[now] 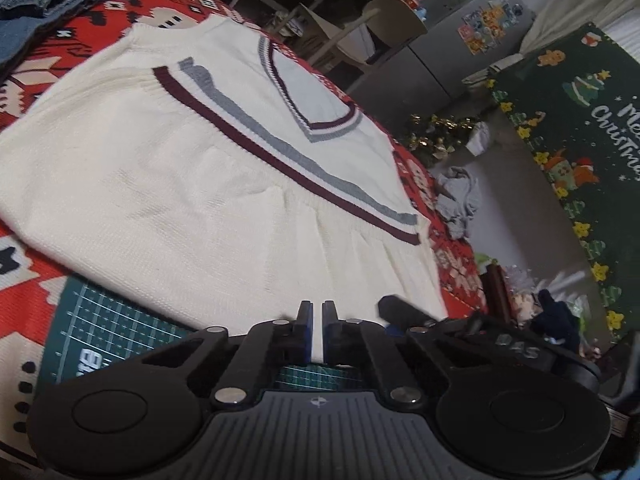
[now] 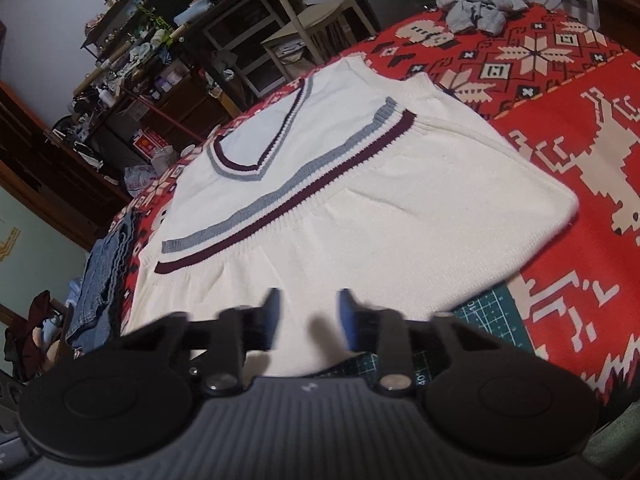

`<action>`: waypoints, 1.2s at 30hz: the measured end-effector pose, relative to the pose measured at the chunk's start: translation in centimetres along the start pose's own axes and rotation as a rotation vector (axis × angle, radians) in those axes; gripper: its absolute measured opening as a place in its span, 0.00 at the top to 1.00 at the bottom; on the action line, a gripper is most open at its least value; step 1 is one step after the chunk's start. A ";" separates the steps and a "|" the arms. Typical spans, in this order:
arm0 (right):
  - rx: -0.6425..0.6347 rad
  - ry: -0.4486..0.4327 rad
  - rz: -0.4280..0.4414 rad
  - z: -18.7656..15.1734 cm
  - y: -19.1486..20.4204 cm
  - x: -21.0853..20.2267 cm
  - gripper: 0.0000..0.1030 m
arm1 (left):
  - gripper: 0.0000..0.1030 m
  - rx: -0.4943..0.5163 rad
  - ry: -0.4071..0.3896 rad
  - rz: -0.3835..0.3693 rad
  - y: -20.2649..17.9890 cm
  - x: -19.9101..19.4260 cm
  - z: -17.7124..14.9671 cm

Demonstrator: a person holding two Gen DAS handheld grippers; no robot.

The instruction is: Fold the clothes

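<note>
Both grippers sit at the sweater's [image 1: 192,168] near hem: left gripper [image 1: 317,320] fingers clenched on it, right gripper [image 2: 308,312] fingers blurred, gap showing, grasp unclear.

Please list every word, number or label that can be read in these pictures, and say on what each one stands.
"Christma", with "Me" above it, both cut off at the picture's edge: green hanging.
"10" and "40": cutting mat.
"045", uncertain: black casing.
Too small or blurred to read: fridge stickers, red box, and the white letters on the mat in the left wrist view.
</note>
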State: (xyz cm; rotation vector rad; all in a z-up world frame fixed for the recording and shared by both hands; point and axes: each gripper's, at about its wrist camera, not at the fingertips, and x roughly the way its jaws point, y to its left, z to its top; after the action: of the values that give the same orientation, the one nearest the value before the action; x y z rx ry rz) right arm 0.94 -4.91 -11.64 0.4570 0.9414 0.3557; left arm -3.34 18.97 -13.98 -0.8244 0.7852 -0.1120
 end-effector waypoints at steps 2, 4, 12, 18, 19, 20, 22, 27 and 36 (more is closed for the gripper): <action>0.088 0.031 0.042 -0.2 -1.2 0.4 0.97 | 1.00 -0.019 0.011 -0.037 0.1 0.1 -0.1; 0.177 0.063 0.084 -0.3 -2.4 0.8 1.00 | 1.00 -0.055 0.023 -0.077 0.3 0.3 -0.1; 0.418 0.154 0.163 -1.4 -4.9 2.4 1.00 | 1.00 -0.199 0.123 -0.090 2.3 2.3 -0.3; 0.487 0.042 0.045 -1.0 -6.6 0.9 1.00 | 1.00 -0.221 0.092 -0.033 2.9 1.7 -0.1; 0.504 0.016 0.024 -0.8 -7.0 0.6 1.00 | 1.00 -0.233 0.088 -0.034 3.1 1.6 -0.1; 0.525 -0.016 -0.001 -0.6 -7.4 0.2 1.00 | 1.00 -0.244 0.084 -0.034 3.2 1.4 0.0; 0.540 -0.077 -0.047 -0.2 -8.1 -0.5 1.00 | 1.00 -0.249 0.068 -0.023 3.4 1.1 0.2; 0.576 -0.156 -0.140 0.9 -9.4 -1.1 1.00 | 1.00 -0.225 -0.007 0.054 3.7 -0.1 1.0; 0.606 -0.230 -0.257 3.8 -12.2 -1.3 1.00 | 1.00 -0.215 -0.109 0.220 5.2 -2.9 3.0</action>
State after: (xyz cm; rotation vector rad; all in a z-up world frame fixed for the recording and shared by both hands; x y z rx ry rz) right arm 4.54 -16.75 -15.20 0.8973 0.8592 -0.2255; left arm -4.47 25.50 -14.66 -0.9323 0.7884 0.2148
